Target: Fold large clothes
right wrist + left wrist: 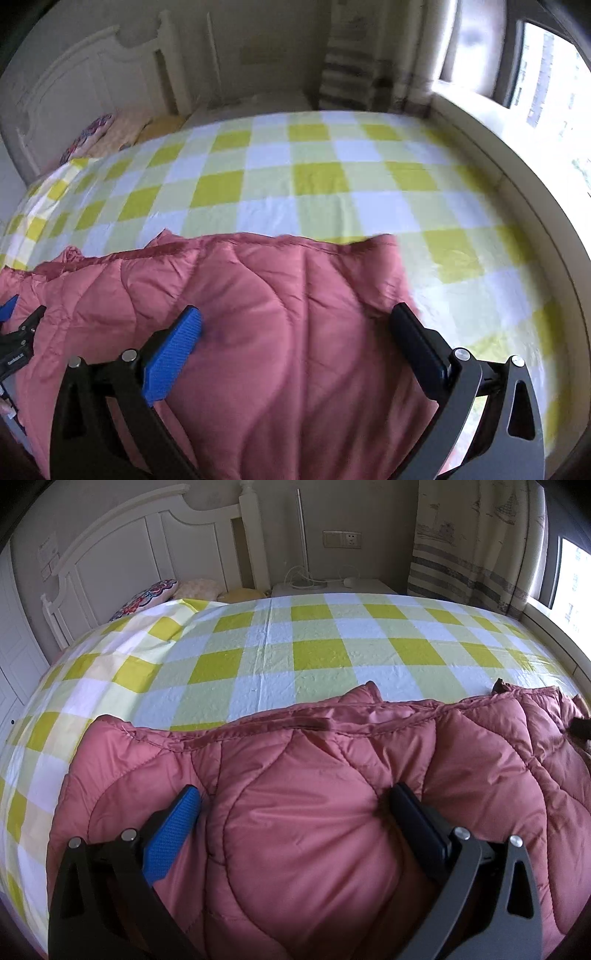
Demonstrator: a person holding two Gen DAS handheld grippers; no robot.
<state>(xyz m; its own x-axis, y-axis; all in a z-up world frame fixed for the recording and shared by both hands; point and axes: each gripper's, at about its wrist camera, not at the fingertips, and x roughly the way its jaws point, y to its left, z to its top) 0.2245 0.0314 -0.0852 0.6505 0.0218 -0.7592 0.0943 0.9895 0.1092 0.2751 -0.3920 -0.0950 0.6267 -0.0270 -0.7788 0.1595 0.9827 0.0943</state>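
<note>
A pink quilted down jacket (317,812) lies on the near part of the bed; it also shows in the right wrist view (280,317). My left gripper (295,801) is open, its fingers spread wide and pressed onto the puffy jacket near its left end. My right gripper (295,321) is open too, fingers spread over the jacket near its right end. The left gripper's tip (18,325) shows at the left edge of the right wrist view. The right wrist view is blurred.
The bed has a yellow, green and white checked sheet (317,653). Pillows (147,598) lie by the white headboard (122,554) at far left. A nightstand (332,587) stands behind the bed. A curtain (476,542) and window ledge (517,155) run along the right.
</note>
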